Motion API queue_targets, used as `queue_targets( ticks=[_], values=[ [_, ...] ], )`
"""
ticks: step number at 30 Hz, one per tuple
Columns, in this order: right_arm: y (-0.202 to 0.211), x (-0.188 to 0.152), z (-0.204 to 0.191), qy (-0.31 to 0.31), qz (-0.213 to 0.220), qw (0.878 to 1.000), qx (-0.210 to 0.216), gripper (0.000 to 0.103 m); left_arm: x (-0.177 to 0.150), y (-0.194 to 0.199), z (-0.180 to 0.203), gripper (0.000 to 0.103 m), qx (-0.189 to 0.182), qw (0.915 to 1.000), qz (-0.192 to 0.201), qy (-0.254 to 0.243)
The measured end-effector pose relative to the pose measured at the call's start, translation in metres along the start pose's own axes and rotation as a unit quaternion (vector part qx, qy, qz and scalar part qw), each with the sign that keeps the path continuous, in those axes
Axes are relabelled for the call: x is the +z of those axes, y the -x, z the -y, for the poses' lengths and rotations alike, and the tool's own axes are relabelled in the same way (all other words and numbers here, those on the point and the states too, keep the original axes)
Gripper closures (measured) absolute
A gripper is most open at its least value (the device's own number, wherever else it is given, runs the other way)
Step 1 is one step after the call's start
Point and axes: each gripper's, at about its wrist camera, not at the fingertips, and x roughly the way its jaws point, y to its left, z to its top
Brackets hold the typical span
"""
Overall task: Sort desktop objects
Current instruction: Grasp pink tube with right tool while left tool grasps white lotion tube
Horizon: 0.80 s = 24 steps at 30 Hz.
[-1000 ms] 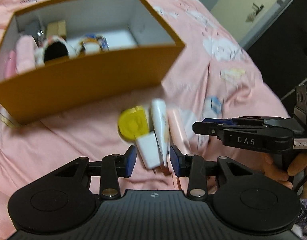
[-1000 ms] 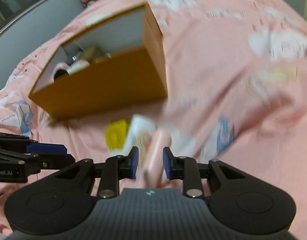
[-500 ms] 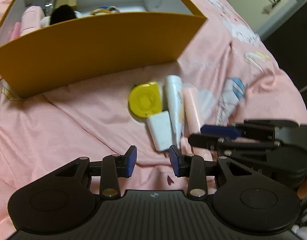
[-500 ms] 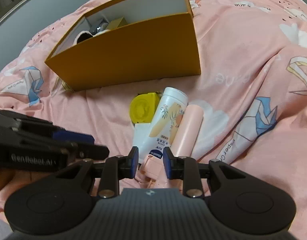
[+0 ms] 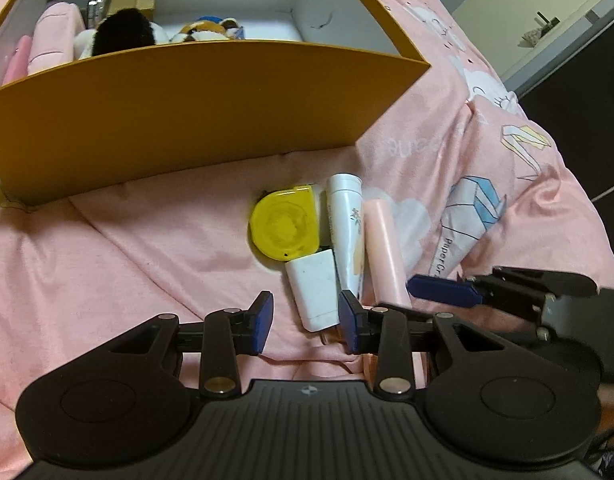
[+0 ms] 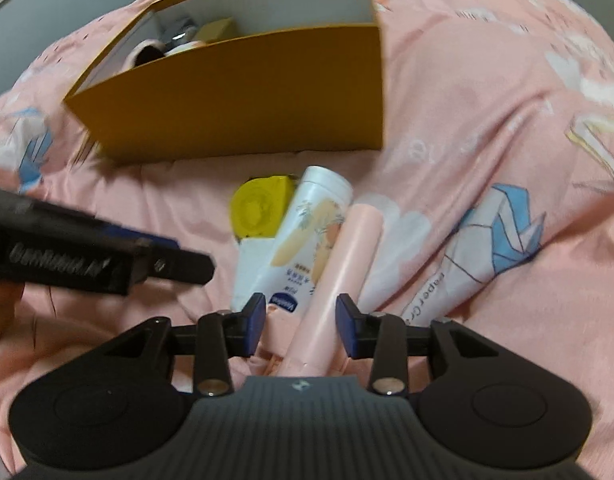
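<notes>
An orange box (image 5: 195, 112), yellow tape measure (image 5: 285, 227) and pink tube (image 6: 339, 276) lie on pink cartoon-printed bedding (image 5: 107, 264).

Setting: a bedroom in a home. The working surface is a bed covered by a pink quilt (image 5: 107, 264) printed with white clouds and blue origami cranes (soft, creased, no rigid top). On it stands an open orange cardboard box (image 5: 179, 112) holding a plush toy (image 5: 123, 36) and other small personal items. Far right, beyond the bed edge, a pale wall (image 5: 519, 8) and a light shelf with small objects (image 5: 547, 28), dimly lit.
</notes>
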Motion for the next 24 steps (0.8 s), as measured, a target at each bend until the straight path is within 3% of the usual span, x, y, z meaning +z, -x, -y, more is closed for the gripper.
queue_targets(
  ticks=[5,10,17,20,24],
  values=[
    [-0.005,-0.007,-0.017,0.056,-0.015,0.997,-0.054,0.062,-0.002,-0.001,-0.003,0.063,0.0,1.0,0.004,0.009],
    [0.006,-0.015,-0.042,0.135,0.017,0.988,-0.067,0.063,-0.004,-0.001,-0.001,0.063,0.001,1.0,0.002,0.007],
    [-0.012,-0.014,-0.048,0.151,-0.01,0.987,-0.052,0.069,-0.006,0.002,-0.005,0.063,0.005,0.9999,-0.004,0.011],
    [-0.02,-0.017,-0.054,0.16,-0.026,0.985,-0.062,0.085,-0.007,0.005,-0.002,0.063,0.006,1.0,-0.004,0.005],
    [-0.009,-0.017,-0.047,0.14,-0.013,0.988,-0.069,0.09,-0.008,0.01,0.002,0.063,0.004,1.0,0.005,-0.004]
  ],
)
